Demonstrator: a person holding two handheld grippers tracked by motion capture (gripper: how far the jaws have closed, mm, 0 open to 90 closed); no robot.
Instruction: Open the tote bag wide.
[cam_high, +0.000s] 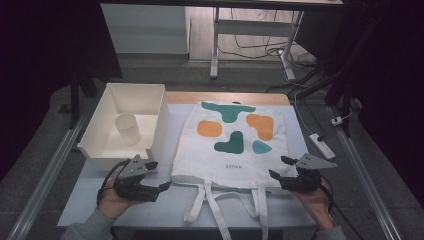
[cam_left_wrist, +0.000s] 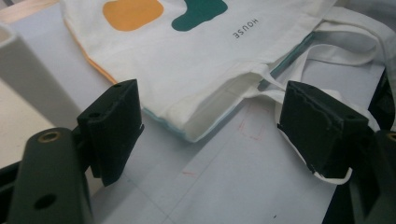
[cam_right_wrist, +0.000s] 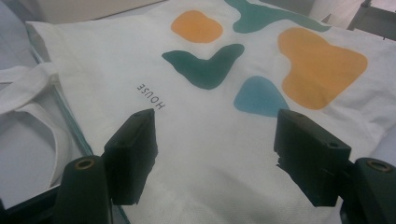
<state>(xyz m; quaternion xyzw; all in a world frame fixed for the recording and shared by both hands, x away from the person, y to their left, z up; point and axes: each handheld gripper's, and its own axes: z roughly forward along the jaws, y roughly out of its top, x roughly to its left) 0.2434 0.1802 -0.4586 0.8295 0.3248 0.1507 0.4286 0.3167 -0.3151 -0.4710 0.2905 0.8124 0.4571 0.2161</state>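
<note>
A white tote bag (cam_high: 232, 145) with teal, orange and blue patches lies flat on the table, its mouth and two long handles (cam_high: 220, 200) toward me. My left gripper (cam_high: 160, 175) stands open just left of the bag's near left corner. In the left gripper view its jaws (cam_left_wrist: 210, 100) frame that open corner of the bag (cam_left_wrist: 205, 126) without touching it, and the handles (cam_left_wrist: 355, 37) lie beyond. My right gripper (cam_high: 279, 167) is open at the bag's near right corner. In the right gripper view its jaws (cam_right_wrist: 217, 121) hover over the printed cloth (cam_right_wrist: 93, 60).
A white plastic bin (cam_high: 160, 120) stands at the left of the table with a white cup (cam_high: 127, 129) inside, close to my left gripper. A power strip (cam_high: 321, 146) lies at the right edge. A pale mat (cam_high: 100, 200) covers the table.
</note>
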